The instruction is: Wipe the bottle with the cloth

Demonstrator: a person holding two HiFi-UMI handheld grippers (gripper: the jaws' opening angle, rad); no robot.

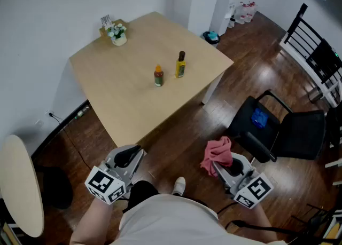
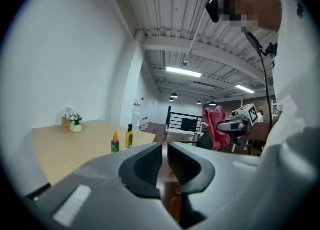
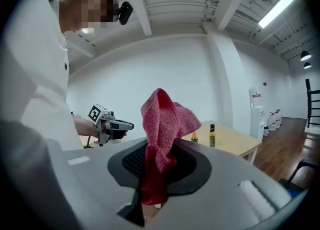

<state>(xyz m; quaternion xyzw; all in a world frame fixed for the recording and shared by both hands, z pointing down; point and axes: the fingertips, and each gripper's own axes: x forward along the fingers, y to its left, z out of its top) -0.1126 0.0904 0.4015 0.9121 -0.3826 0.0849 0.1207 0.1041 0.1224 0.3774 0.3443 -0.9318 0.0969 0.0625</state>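
Two small bottles stand near the middle of the light wooden table [image 1: 123,94]: an orange-capped bottle with a green label [image 1: 158,76] and a yellow bottle with a dark cap [image 1: 180,65]. Both also show far off as the orange-capped bottle [image 2: 115,143] [image 3: 194,138] and the yellow bottle [image 2: 129,137] [image 3: 212,136]. My left gripper [image 1: 130,156] is shut with nothing between its jaws, held off the table's near edge. My right gripper [image 1: 220,161] is shut on a pink-red cloth [image 1: 216,155], which bunches up above the jaws [image 3: 162,124]. Both grippers are well short of the bottles.
A small pot of white flowers [image 1: 117,34] sits at the table's far corner. A black chair [image 1: 278,126] with something blue on its seat stands to the right. A round pale table [image 1: 21,182] is at the left. A water dispenser [image 1: 224,4] stands behind.
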